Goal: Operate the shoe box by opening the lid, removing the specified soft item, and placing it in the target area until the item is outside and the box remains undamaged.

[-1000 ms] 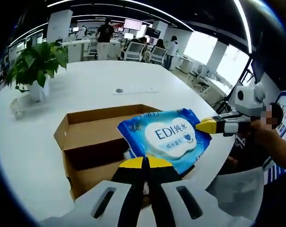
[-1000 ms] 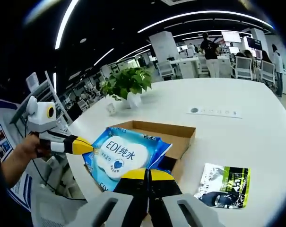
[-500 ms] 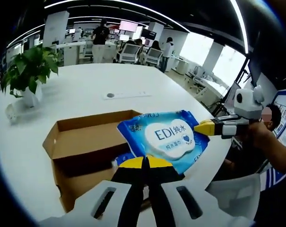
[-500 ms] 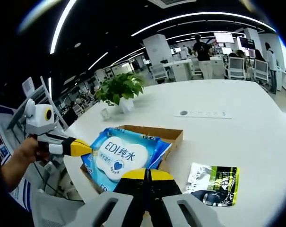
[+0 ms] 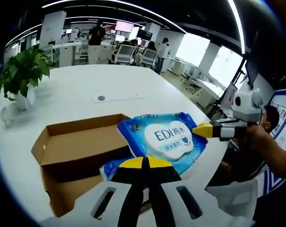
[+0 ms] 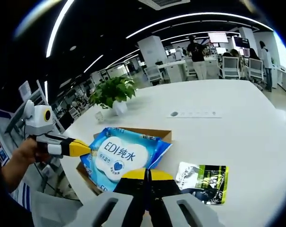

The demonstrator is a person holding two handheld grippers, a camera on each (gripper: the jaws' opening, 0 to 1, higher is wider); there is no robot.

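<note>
A blue wet-wipes pack (image 5: 169, 137) with a white label hangs in the air over the near end of the open brown cardboard box (image 5: 72, 142). My left gripper (image 5: 145, 164) is shut on the pack's near edge. My right gripper (image 5: 198, 131), held by a person's hand, comes in from the right and pinches the pack's far corner. In the right gripper view the same pack (image 6: 121, 153) covers most of the box (image 6: 165, 134). There my right gripper (image 6: 145, 176) is shut on one edge and my left gripper (image 6: 86, 148) on the other. A second bit of blue wrapper (image 5: 109, 167) shows inside the box.
The white table (image 5: 86, 85) carries a potted plant (image 5: 20, 71) at the far left. In the right gripper view a green-and-black packet (image 6: 203, 181) lies on the table beside the box, and the plant (image 6: 112, 90) stands behind. The table edge runs close to the person's side.
Both grippers stay shut on the pack and have carried it a little up and off the box. The box now sits further left in the left gripper view.
</note>
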